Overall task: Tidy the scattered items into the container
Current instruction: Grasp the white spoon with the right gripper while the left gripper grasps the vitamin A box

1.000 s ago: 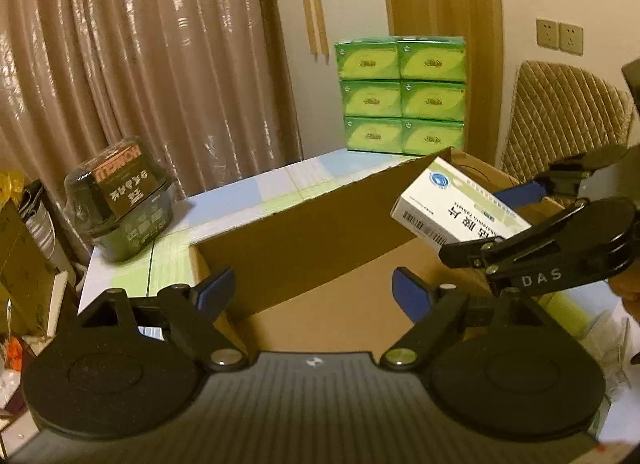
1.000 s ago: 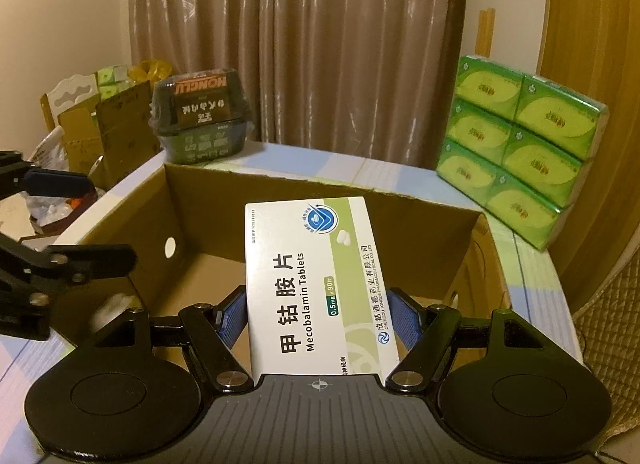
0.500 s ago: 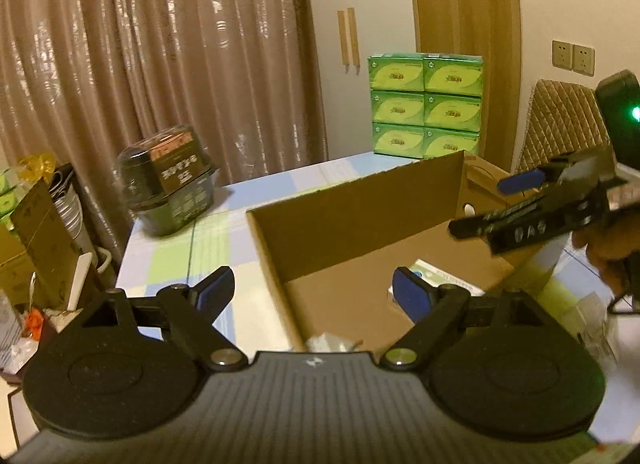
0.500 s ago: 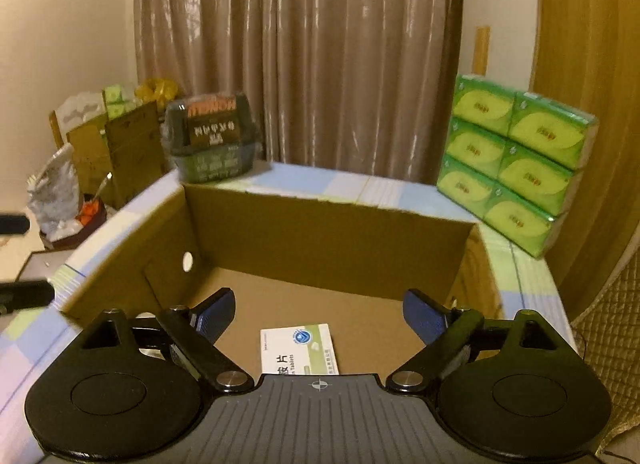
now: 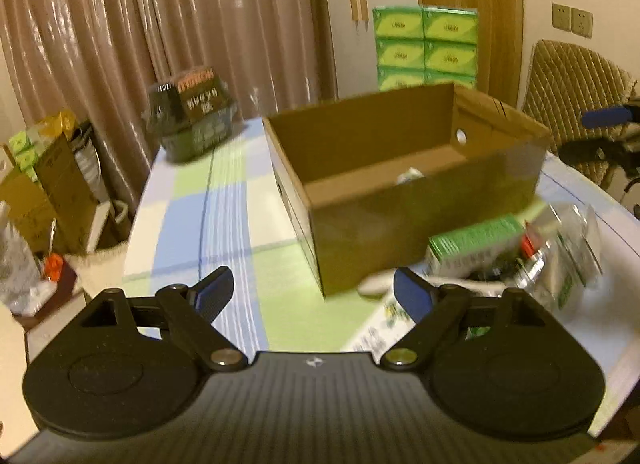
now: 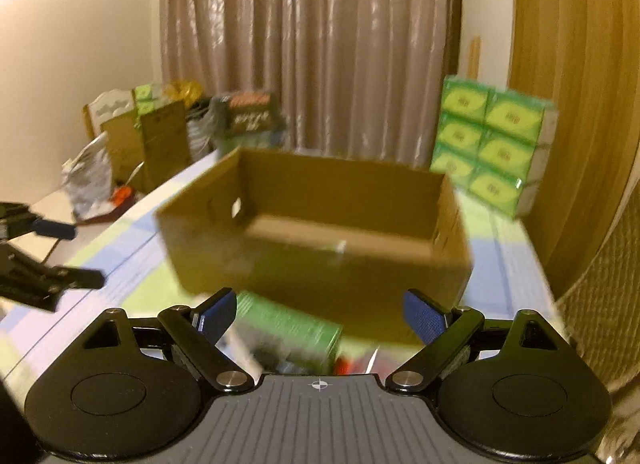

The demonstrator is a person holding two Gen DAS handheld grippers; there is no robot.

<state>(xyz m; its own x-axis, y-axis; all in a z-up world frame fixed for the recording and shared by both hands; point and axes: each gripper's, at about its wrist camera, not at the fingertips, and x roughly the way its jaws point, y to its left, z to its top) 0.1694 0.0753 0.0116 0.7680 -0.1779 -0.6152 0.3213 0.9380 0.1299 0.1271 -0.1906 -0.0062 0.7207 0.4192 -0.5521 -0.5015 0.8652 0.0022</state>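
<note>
Brown open-topped cardboard box: standing on table covered in blue, green and white checked cloth; something pale at box bottom, too blurred to identify

Scattered items: lying on table just in front of box's near wall; green rectangular carton beside crinkled clear plastic packets; flat white printed box nearer left wrist camera, partly hidden behind gripper finger

Left gripper: spread wide, nothing between blue pads, positioned over table beside box's near left corner

Right gripper: spread wide after recent opening, nothing between pads; positioned over green carton, box beyond it

Background: stack of green tissue packs behind box; dark plastic tub with label at table's far left; brown pleated curtain behind; right wrist view heavily blurred
</note>
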